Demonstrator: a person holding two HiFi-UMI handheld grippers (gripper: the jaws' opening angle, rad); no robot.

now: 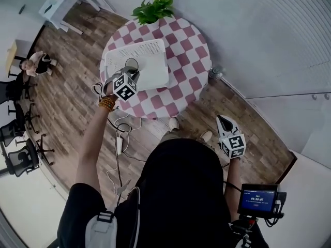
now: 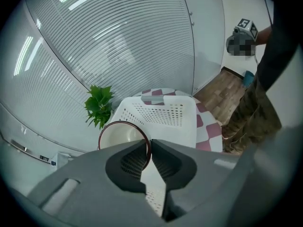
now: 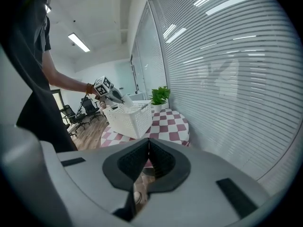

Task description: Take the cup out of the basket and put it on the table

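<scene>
The cup [image 2: 120,137] is white with a dark red rim. It hangs from my left gripper [image 2: 149,148], whose jaws are closed on one side of the rim, one pad inside the wall and one outside. The cup sits at the left side of the basket [image 2: 166,116]; the right gripper view shows it raised above the basket's top edge.

Handling, as judged:
- The cup looks light and rigid, with a thin, smooth wall.
- A one-sided rim pinch lets it tilt or slip, so keep the pinch firm and move slowly.
- It may chip if set down hard.

My right gripper [image 3: 148,157] has its jaws together with nothing between them. It hangs well apart from the basket, off the table.

The basket is white perforated plastic on a round table [image 1: 189,53] with a pink-and-white checked top. Bare checks lie to the basket's right. A potted plant [image 1: 153,8] stands beyond the basket. The floor is wood plank, slatted blinds line the wall, and office chairs [image 1: 20,156] stand far left of the basket.
</scene>
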